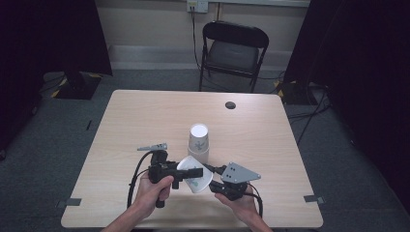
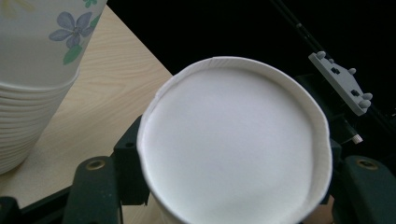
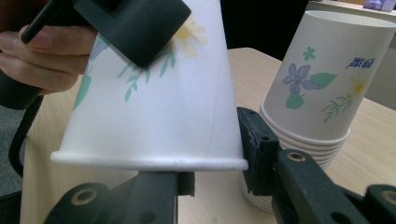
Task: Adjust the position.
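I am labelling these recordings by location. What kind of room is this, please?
Probably a lab or studio set up for recording, not a home: a bare table on grey carpet, black curtains at both sides, a folding chair, and cables across the floor.

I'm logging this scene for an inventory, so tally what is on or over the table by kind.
Single paper cup held between both grippers: 1, the flowered cup
Stack of upside-down paper cups: 1, the cup stack; how many cups are in it I cannot tell
Handheld grippers: 2, left gripper and right gripper
Total: 4
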